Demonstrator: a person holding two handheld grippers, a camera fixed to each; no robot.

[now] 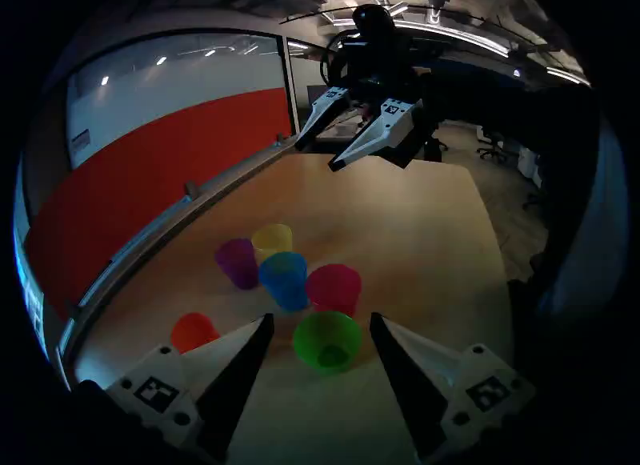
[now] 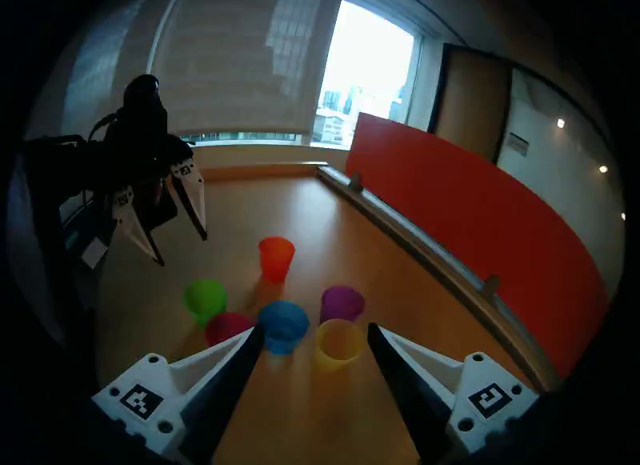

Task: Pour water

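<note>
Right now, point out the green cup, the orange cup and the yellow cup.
green cup [image 1: 327,342], left gripper view, inner wall
orange cup [image 2: 276,261], right gripper view, outer side
yellow cup [image 2: 338,343], right gripper view, inside

Cups [image 1: 283,279] clustered at centre; bare tabletop [image 1: 416,225] all around, rail [image 1: 180,213] along one edge.

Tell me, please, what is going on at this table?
A person holds two grippers over a wooden table with six coloured cups. The left gripper, jaws open and empty, points at the green cup. The right gripper, also open and empty, faces it from the far side, aimed at the blue cup and yellow cup. No cup is gripped; pouring has not begun.
</note>
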